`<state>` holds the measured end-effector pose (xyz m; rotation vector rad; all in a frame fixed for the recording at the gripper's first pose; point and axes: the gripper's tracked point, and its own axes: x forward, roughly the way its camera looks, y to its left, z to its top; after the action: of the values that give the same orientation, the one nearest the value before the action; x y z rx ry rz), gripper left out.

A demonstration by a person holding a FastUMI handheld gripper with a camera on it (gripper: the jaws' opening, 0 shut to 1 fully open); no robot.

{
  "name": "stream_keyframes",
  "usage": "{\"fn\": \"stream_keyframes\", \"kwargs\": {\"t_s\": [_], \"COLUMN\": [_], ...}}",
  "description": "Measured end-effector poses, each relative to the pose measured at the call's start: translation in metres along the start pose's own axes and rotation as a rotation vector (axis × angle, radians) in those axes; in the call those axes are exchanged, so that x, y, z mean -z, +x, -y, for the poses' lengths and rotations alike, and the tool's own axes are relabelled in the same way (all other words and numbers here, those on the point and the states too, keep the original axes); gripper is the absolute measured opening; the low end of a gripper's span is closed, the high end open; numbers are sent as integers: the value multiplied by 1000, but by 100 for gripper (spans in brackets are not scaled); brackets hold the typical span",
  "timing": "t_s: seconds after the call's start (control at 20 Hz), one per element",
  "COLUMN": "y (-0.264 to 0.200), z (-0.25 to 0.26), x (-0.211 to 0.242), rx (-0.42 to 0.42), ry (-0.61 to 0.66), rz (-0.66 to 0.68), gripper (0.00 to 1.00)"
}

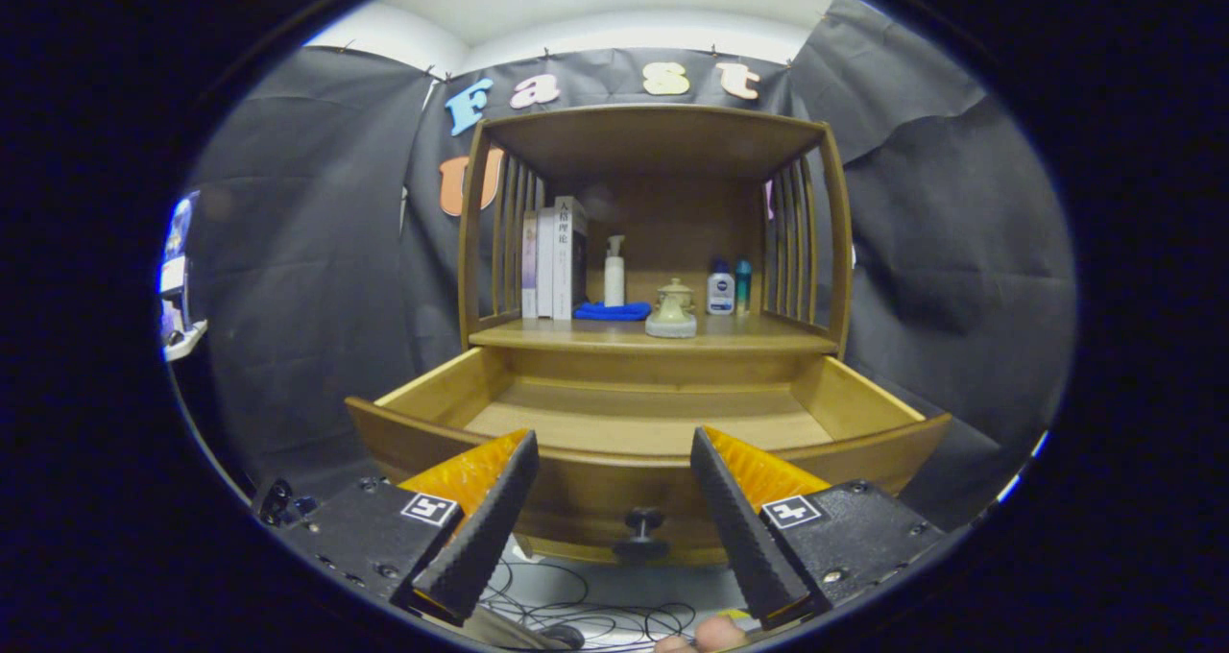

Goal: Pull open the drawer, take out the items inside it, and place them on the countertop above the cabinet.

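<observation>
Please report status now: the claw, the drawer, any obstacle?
Claw open, holding nothing, just before drawer front. Drawer pulled open, visible floor bare. Knob between fingers, untouched. Nothing blocking.

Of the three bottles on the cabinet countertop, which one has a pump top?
The tall white pump bottle behind the blue cloth. The squat white bottle and teal bottle have plain caps. The gripper is open.

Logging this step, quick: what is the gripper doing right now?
Gripper: open, holding nothing; fingers spread in front of the pulled-out drawer, with its knob between them, untouched.
</observation>
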<state>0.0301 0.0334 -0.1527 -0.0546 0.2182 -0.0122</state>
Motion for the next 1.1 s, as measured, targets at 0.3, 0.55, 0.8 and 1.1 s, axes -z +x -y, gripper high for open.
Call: {"fn": "stream_keyframes", "kwargs": {"t_s": [0.3, 0.55, 0.8, 1.1], "y": [4, 18, 32, 37], "z": [12, 29, 31, 33], "x": [51, 69, 79, 82], "rx": [37, 91, 125, 145], "ry": [11, 25, -10, -11], "rz": [-68, -90, -93, -71], "gripper": [100, 100, 100, 100]}}
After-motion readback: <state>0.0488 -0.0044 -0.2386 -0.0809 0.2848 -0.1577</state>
